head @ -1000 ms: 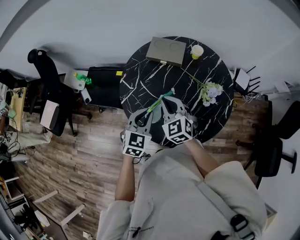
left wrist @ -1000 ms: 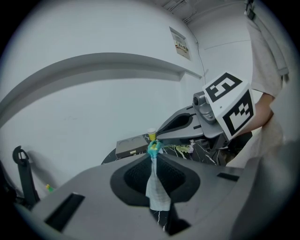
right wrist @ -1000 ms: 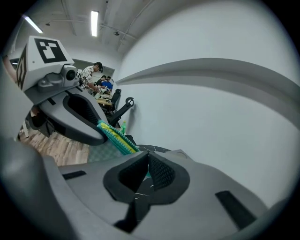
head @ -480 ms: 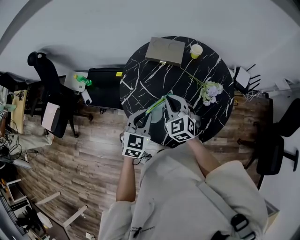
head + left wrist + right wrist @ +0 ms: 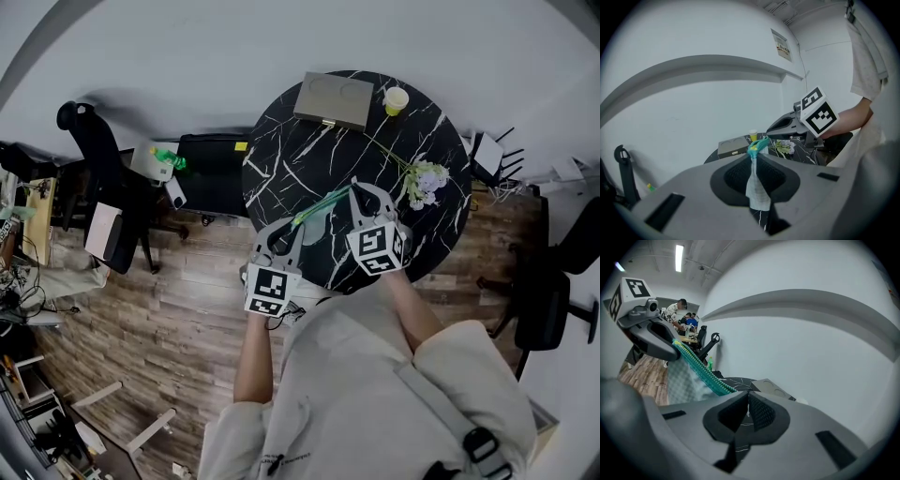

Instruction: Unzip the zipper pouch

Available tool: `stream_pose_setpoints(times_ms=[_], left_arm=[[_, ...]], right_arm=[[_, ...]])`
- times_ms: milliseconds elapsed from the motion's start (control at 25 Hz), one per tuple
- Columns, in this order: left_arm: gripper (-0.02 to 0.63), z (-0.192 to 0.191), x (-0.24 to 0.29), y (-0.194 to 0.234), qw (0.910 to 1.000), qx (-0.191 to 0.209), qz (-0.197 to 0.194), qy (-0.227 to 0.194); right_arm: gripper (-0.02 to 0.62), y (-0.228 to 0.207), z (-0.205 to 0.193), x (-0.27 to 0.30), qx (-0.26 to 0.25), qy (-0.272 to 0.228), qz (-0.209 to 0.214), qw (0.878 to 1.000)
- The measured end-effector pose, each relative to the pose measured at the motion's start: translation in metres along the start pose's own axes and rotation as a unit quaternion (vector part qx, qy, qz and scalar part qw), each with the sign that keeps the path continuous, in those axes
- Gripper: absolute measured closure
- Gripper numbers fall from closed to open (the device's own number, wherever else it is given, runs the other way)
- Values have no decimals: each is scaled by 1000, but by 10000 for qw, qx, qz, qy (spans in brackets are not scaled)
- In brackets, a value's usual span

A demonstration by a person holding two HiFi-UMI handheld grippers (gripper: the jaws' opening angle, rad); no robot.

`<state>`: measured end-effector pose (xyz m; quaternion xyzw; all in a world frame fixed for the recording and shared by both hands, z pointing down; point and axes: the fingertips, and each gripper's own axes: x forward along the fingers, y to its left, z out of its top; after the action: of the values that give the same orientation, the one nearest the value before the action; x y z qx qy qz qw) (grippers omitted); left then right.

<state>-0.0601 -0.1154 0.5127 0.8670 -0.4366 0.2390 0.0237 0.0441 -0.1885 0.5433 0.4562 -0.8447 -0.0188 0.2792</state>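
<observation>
Pouch (image 5: 322,204) hangs above the table (image 5: 309,159), near its 6 o'clock rim. Left gripper (image 5: 298,223) clamps the pouch's 8 o'clock end, fabric pinched between its jaws. Right gripper (image 5: 354,187), at 2 o'clock, has its jaws closed on the zipper (image 5: 701,369) end.

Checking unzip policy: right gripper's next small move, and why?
Probably pull the right gripper farther from the left gripper: left clamps the pouch, right is shut on the zipper, which stretches between them, so that pull should open it.
</observation>
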Motion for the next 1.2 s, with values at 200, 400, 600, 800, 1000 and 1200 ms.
stream_pose_setpoints(times_ms=[200, 400, 600, 800, 1000, 1200], left_arm=[[558, 4, 3, -3, 9999, 122, -28, 48], [558, 8, 4, -5, 9999, 53, -57, -85], [558, 7, 3, -2, 9999, -94, 3, -115], [558, 3, 0, 7, 9997, -175, 118, -103], [558, 1, -6, 13, 9996, -193, 169, -101], [558, -2, -8, 18, 9995, -210, 228, -68]], right_arm=[[578, 0, -10, 2, 288, 108, -5, 9995], [569, -4, -10, -2, 327, 95, -54, 9994], [565, -3, -9, -4, 416, 70, -15, 9991], [560, -2, -2, -6, 417, -41, 7, 9991], [551, 2, 1, -6, 411, -41, 63, 9991], [546, 1, -1, -6, 447, -6, 40, 9990]])
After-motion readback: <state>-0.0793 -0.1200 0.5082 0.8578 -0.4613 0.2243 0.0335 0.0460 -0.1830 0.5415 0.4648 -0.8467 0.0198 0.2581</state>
